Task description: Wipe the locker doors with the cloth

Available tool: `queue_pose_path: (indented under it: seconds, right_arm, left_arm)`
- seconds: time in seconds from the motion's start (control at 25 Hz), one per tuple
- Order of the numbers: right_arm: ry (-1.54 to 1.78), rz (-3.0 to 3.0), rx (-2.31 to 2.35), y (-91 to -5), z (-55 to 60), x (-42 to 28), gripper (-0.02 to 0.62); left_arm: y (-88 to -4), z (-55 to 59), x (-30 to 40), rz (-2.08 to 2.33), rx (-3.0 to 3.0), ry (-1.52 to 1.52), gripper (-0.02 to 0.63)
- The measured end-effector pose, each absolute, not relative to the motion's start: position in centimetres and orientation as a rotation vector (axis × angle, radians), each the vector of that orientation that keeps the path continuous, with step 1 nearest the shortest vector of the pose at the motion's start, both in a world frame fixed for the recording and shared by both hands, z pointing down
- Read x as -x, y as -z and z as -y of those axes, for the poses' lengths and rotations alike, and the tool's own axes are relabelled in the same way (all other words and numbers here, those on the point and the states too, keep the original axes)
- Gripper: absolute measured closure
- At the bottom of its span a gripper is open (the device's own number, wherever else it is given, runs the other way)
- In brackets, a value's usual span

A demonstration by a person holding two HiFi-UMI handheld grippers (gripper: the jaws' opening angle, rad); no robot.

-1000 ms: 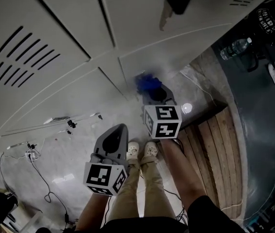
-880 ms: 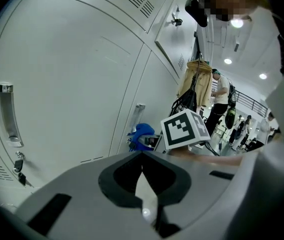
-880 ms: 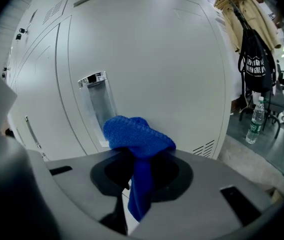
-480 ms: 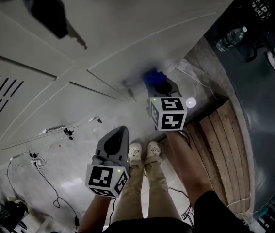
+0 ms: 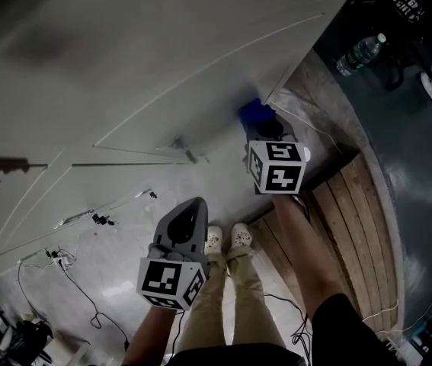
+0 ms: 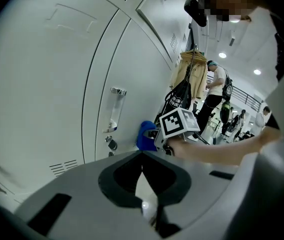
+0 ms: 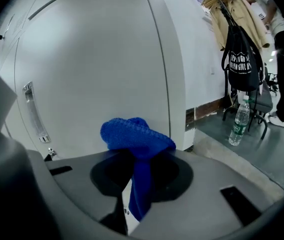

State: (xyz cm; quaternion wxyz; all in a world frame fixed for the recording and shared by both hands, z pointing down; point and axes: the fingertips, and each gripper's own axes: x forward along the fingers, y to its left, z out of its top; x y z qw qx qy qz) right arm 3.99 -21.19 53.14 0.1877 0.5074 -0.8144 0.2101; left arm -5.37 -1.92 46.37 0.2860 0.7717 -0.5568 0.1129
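A blue cloth is bunched at the tips of my right gripper, which is shut on it. The cloth is held close against a low white locker door, near the locker row's right end; contact cannot be told. The door's handle lies to the left of the cloth. My left gripper hangs lower, away from the doors, shut with nothing in it. In the left gripper view the cloth shows beside the right gripper's marker cube.
A water bottle stands on the dark floor right of the lockers. A wooden platform lies at the right, cables at the left. A black bag and coat hang nearby. People stand further off.
My right gripper has carried the cloth to the right along the locker front. The head view has swung, so the vented doors slid out at the left. The left gripper has barely moved.
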Motion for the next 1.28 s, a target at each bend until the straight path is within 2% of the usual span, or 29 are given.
queue_pose_path:
  seconds: [0.36,0.64,1.28]
  right_arm:
    - [-0.571,2.227,-1.482,-54.0,24.0,-7.7,0.515]
    - [-0.563,2.224,-1.498,-54.2,23.1,-7.7,0.515]
    - [-0.745,2.309,-1.173,-58.1,8.2,5.6,0.515]
  left_arm:
    - [-46.6,3.1,4.5,1.485,-2.055,-0.310,0.597]
    - [-46.6,2.7,4.6,1.499,-2.053,-0.310,0.597]
    - [-45.9,-2.0,9.1,1.567,-2.014,-0.287,0.597]
